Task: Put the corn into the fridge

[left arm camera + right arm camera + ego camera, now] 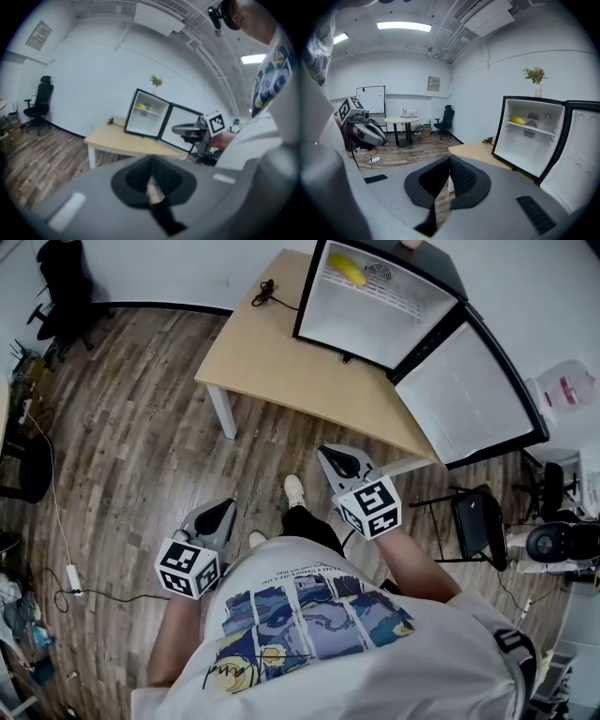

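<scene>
The corn (346, 268) is seen already lying inside the open fridge (375, 324), at twelve o'clock on the desk (281, 362). The left claw (215, 514) and right claw (339, 463) are held closed and empty. The corn is judged light, firm and rounded, and best gripped across its middle.

Bright, even indoor light; a long white ceiling light panel (404, 26) glows at eleven o'clock in the right gripper view. Both gripper views bulge, rims dark; the left one is soft, blurred nearby.
</scene>
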Motion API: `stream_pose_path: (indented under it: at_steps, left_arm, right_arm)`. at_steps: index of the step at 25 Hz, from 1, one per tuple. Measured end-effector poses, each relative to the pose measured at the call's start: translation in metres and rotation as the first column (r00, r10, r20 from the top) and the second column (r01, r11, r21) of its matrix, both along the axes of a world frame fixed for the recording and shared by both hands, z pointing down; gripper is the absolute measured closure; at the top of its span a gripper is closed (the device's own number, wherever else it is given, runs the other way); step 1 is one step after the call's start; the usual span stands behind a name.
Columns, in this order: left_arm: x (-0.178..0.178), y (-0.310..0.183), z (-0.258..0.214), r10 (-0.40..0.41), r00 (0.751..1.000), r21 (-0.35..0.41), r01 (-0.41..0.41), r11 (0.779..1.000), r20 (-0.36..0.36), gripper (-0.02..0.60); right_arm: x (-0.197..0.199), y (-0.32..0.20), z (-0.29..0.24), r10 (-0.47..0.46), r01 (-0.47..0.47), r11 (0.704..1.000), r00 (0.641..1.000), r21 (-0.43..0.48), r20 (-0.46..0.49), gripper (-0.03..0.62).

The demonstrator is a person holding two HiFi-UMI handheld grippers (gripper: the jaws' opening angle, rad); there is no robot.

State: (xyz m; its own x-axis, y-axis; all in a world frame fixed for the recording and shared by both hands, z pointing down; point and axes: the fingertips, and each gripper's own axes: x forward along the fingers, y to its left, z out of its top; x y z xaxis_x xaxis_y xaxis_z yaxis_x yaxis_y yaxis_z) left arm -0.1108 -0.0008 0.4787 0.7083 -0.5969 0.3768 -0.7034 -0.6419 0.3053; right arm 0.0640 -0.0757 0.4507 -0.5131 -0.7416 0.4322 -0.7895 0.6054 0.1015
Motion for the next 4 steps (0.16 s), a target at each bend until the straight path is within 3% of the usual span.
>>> stream_pose_path:
  at_steps: [4]
  left_arm:
    - [0.0099,-0.0069,-0.0018,0.009,1.000,0.004,-0.009,1.000,0.003,0.572]
  right_arm:
    - [0.0126,-0.0044,0.0003,0.014,-0.014,1.000,1.000,-0.001,0.004,0.582]
